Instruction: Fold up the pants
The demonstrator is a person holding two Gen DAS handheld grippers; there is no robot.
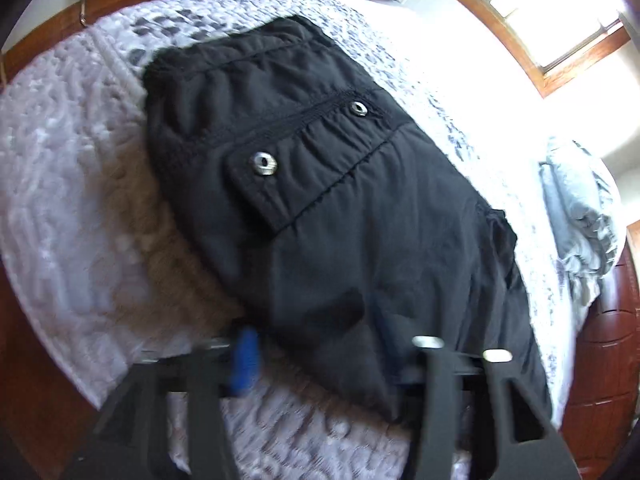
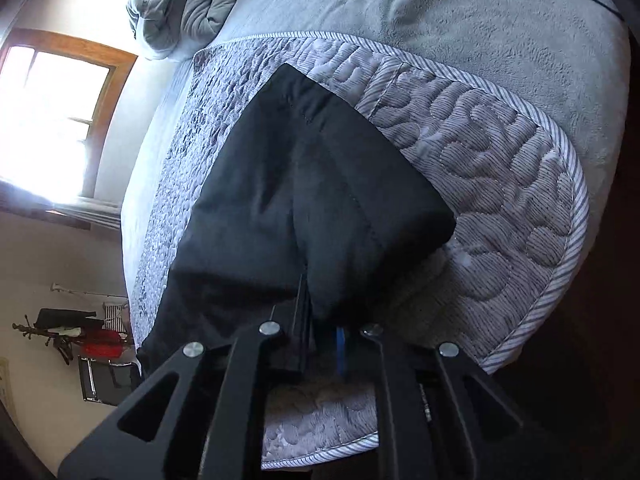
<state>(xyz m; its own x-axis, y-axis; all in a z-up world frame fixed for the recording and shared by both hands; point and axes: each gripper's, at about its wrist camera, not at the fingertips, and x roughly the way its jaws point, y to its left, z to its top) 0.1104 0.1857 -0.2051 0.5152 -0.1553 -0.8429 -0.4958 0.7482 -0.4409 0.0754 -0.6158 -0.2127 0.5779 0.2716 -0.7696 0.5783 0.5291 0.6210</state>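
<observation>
The black pants [image 1: 320,184] lie folded on a grey-and-white quilt [image 1: 72,168] spread over the bed. In your left wrist view the waistband end points away from you, toward the quilt's far edge. A pocket flap with a metal snap [image 1: 263,163] sits near the middle of the cloth, and a second snap [image 1: 359,108] sits on the band just beyond it. The near end of the pants tapers to a fold close to your left gripper [image 1: 320,344].

Your left gripper's jaws stand apart, one blue-padded finger [image 1: 246,360] to the left of the cloth and the other at the right, under or behind the dark fabric. Motion blur keeps you from telling whether either pad touches the pants.

In your right wrist view, your right gripper [image 2: 320,332] is clamped on the pants' near edge, jaws almost together, with cloth bunched between them. From there the pants [image 2: 288,184] fan out across the quilt [image 2: 500,168] toward its striped, rounded corner.

Beyond the quilt lies a grey blanket [image 2: 480,20], with a rumpled grey comforter [image 2: 192,0] at the bed's far end. A bright window [image 2: 52,120] fills the wall beside the bed.
</observation>
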